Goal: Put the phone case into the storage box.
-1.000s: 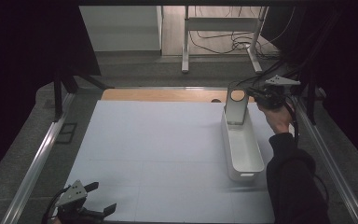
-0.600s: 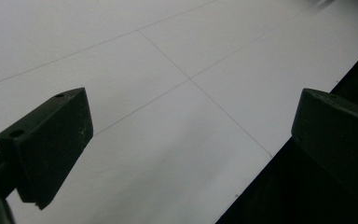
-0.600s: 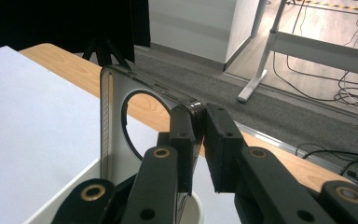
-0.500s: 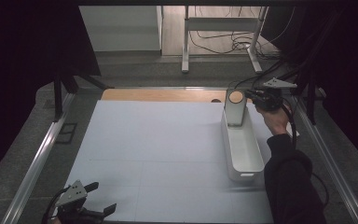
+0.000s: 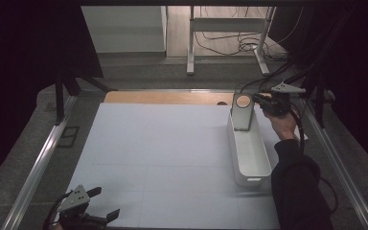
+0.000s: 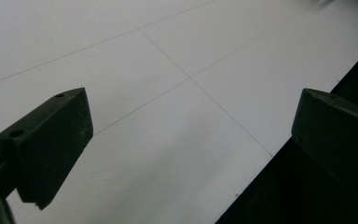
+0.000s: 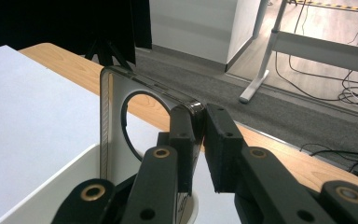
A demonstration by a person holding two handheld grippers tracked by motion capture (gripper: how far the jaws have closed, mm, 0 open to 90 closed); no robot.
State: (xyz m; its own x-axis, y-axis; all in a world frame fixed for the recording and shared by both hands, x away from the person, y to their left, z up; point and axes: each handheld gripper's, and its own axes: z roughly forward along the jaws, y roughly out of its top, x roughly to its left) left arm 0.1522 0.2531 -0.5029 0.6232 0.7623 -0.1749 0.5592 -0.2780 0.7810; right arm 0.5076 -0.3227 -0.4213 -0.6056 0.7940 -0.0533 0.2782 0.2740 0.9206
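A flat grey plate with a round hole near its top stands upright at the far end of a long white bin. My right gripper comes at it from the right and is shut on its upper right edge. In the right gripper view the plate is pinched at its corner between the two black jaws of the right gripper, and the bin's rim lies below. My left gripper rests at the near left of the white table, open, with only the sheet between the jaws of the left gripper.
A white sheet covers the table, with a wooden strip along its far edge. Metal rails run down both sides. Beyond the table are a white table leg frame and loose cables on the floor.
The right hand has drifted slightly left and down with the plate still gripped. The left gripper has stayed where it was.
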